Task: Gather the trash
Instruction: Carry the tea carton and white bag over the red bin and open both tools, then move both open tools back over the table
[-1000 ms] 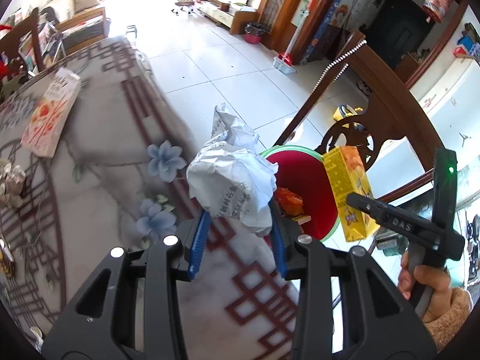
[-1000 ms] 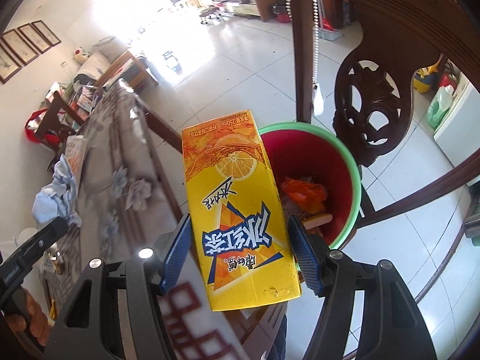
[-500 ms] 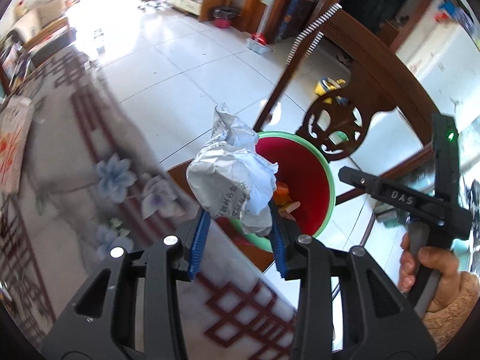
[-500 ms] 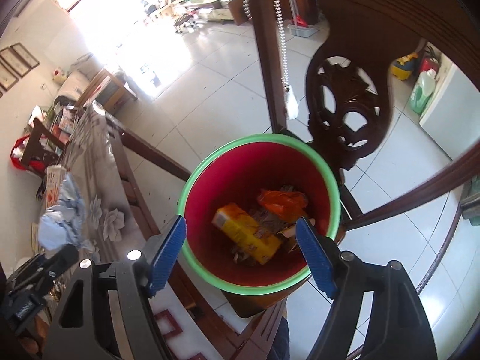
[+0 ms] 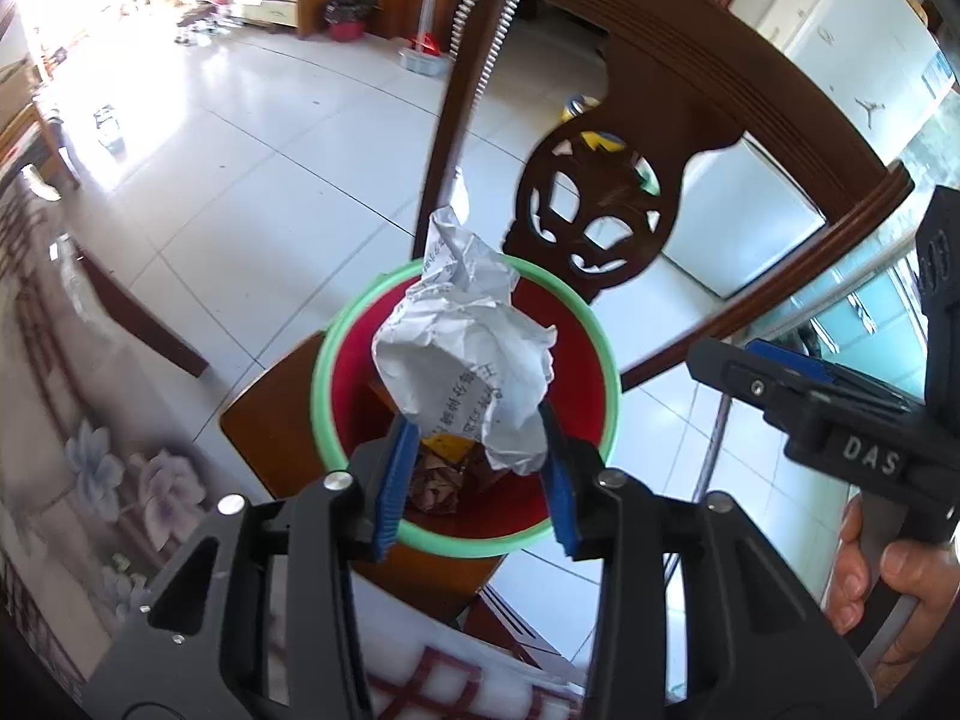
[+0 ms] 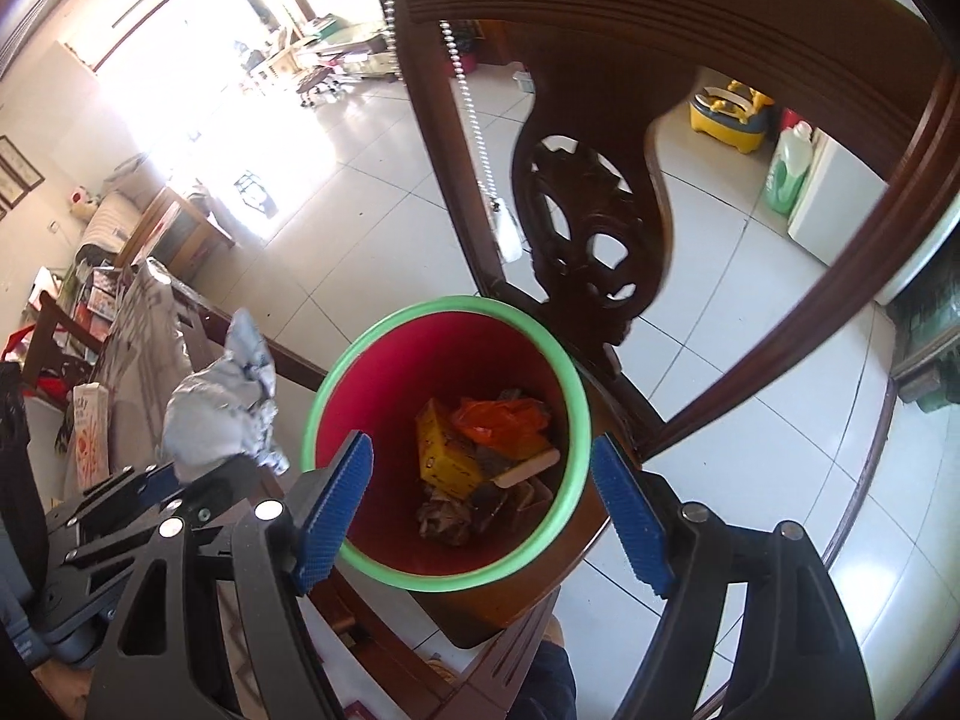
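The bin (image 6: 444,582), red inside with a green rim, stands on the brown wooden seat (image 5: 273,414) of a carved dark chair (image 6: 591,240). Inside the bin lie a yellow carton (image 6: 441,453), an orange wrapper (image 6: 501,420), a flat wooden stick (image 6: 528,469) and crumpled brown scraps (image 6: 444,517).

The worktop (image 5: 42,480) lies to the left of the chair and carries a pale cloth with a flower print and red lattice lines. A printed snack box (image 6: 90,438) lies flat on it toward the far end.

The floor (image 5: 252,168) is of white tiles. On it, far off, stand a yellow child's seat (image 6: 727,114) and a green jug (image 6: 789,171).
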The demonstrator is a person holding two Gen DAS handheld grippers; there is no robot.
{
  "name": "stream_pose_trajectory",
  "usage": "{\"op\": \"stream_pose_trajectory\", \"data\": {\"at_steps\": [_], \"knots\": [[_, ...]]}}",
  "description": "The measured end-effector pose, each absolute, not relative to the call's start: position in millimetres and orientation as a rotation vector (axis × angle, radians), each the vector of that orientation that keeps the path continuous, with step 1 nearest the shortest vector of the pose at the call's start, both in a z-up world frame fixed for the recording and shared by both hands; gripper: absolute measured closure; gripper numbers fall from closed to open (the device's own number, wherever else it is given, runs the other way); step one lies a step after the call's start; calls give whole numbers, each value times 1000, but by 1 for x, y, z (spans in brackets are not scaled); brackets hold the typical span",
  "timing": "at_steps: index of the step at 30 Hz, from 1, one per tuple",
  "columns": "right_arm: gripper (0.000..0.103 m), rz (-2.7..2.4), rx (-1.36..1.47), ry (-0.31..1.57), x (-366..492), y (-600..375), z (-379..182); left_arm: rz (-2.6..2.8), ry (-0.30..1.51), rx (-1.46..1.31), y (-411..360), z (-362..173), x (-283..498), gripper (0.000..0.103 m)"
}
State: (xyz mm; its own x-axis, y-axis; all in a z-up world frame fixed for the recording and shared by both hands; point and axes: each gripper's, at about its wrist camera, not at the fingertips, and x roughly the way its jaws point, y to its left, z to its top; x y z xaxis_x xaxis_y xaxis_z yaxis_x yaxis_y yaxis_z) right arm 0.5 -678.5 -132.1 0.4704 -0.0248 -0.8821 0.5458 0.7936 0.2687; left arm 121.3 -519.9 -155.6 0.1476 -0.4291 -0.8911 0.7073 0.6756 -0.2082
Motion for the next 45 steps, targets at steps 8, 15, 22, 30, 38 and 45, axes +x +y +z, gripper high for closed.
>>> {"op": "stream_pose_trajectory", "data": {"at_steps": [8, 15, 22, 30, 38, 45], "knots": [[30, -377, 567, 1020, -2, -679, -128, -809, 1117, 218, -512, -141, 125, 20], [30, -333, 534, 998, 1, -661, -114, -740, 1041, 179, -472, -111, 117, 20], [30, -256, 482, 987, 11, -626, -98, -638, 953, 112, -404, -75, 95, 20], [30, -154, 384, 998, 20, -562, -87, -433, 951, -10, -301, -67, 86, 20], [29, -66, 314, 1013, 32, -497, -82, -247, 953, -122, -197, -68, 75, 20], [29, 9, 256, 1025, 40, -435, -78, -148, 954, -176, -121, -71, 59, 20]]}}
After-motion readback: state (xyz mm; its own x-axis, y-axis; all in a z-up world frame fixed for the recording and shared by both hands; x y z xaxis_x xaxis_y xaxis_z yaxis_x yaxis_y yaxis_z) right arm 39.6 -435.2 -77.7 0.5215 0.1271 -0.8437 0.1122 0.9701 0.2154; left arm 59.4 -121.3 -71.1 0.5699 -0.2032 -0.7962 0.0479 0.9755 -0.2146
